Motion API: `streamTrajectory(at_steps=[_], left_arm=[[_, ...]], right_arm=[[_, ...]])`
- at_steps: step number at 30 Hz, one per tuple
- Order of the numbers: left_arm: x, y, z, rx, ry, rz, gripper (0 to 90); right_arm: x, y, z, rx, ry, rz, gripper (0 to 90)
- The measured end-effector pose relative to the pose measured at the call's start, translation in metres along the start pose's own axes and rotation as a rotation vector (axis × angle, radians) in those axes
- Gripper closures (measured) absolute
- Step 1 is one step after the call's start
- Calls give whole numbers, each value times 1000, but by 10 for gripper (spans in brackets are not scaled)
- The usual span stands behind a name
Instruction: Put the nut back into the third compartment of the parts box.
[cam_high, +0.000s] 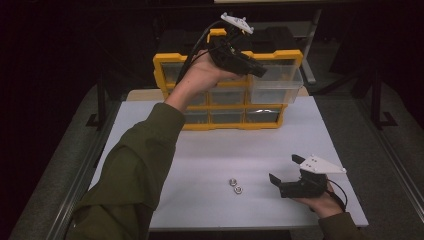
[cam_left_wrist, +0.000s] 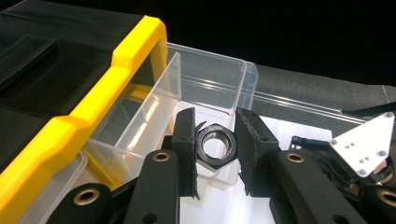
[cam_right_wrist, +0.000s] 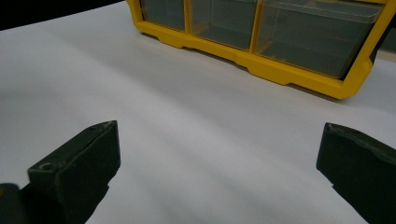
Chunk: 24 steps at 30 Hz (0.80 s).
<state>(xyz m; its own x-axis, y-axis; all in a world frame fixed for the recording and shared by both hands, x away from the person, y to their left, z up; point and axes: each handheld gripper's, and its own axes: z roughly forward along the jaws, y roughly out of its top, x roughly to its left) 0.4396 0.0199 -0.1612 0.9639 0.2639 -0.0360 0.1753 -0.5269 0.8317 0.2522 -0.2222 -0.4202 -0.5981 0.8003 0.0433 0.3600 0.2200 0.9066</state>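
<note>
My left gripper (cam_high: 260, 71) is raised at the top right of a yellow organiser (cam_high: 168, 59) and is shut on a dark hex nut (cam_left_wrist: 215, 145). In the left gripper view the nut sits between the two pads, above a clear drawer (cam_left_wrist: 210, 79) pulled out of the organiser (cam_left_wrist: 93, 107). The same drawer (cam_high: 277, 80) juts forward from the top row. My right gripper (cam_high: 284, 168) rests low at the table's front right, with its jaws wide open (cam_right_wrist: 219, 149) and only white tabletop between them. Two loose nuts (cam_high: 235, 185) lie on the table to its left.
The organiser stands at the back of the white table (cam_high: 215, 145), with several clear drawers in yellow framing (cam_right_wrist: 289, 74). A sleeve (cam_high: 135, 165) reaches across the table's left half. Dark floor surrounds the table.
</note>
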Motion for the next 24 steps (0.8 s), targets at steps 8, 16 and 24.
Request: streamTrajectory(at_steps=[8,16,24], left_arm=[[6,-1,11,11,20,-16,705],[7,-2,20,30,16,-28,704],[8,-3,22,39,21,-40,678]], right_arm=[[1,0,0,-1,1,-1,0],[1,0,-1,-4,1,1,0],[1,0,-1,-4,1,2,0]])
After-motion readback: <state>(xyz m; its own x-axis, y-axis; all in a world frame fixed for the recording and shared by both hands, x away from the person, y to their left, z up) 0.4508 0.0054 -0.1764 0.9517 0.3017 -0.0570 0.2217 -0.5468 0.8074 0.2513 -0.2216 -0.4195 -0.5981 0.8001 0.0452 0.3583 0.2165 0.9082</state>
